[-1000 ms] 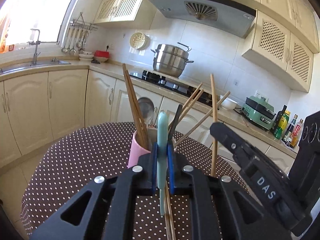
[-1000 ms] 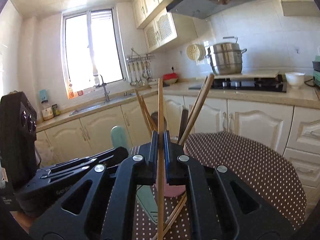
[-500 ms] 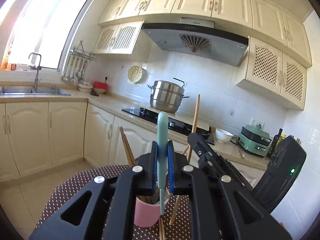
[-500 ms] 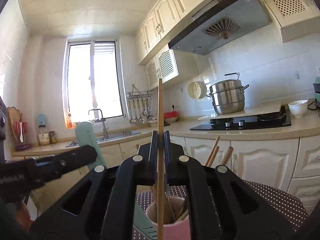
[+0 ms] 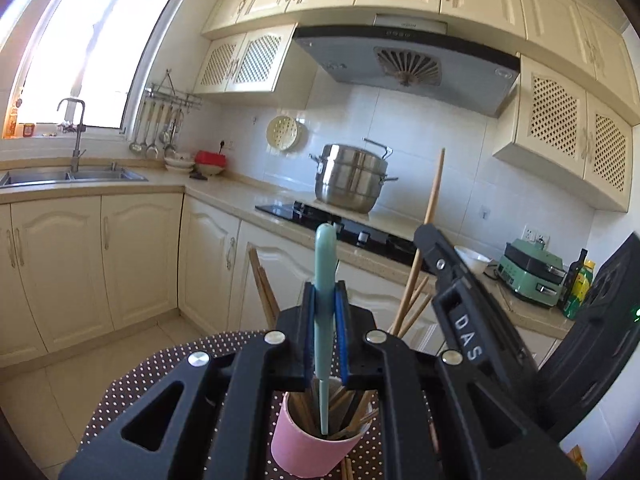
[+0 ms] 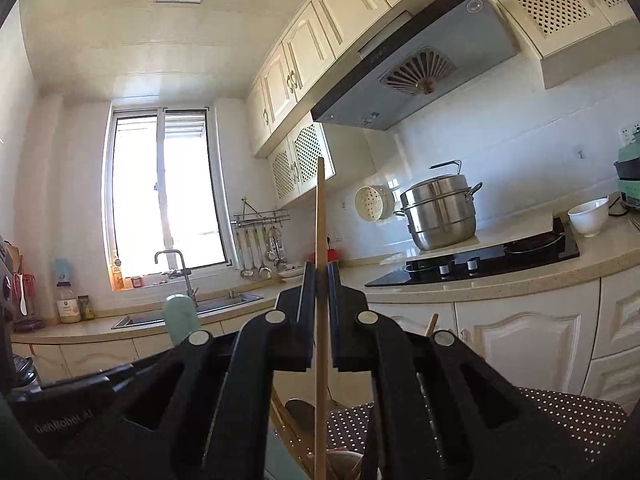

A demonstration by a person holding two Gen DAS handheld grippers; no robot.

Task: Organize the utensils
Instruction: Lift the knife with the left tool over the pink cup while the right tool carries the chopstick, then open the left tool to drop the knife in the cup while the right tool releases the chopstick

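Pink cup (image 5: pixel 310 446) near table edge (image 5: pixel 120 380), left jaws pinching teal utensil (image 5: pixel 325 280), right jaws pinching chopstick (image 6: pixel 320 240)

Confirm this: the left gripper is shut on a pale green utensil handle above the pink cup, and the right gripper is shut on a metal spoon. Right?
Not quite. The right gripper is shut on a wooden chopstick, not a metal spoon, as the right wrist view shows. The left gripper is indeed shut on the pale green utensil handle above the pink cup.
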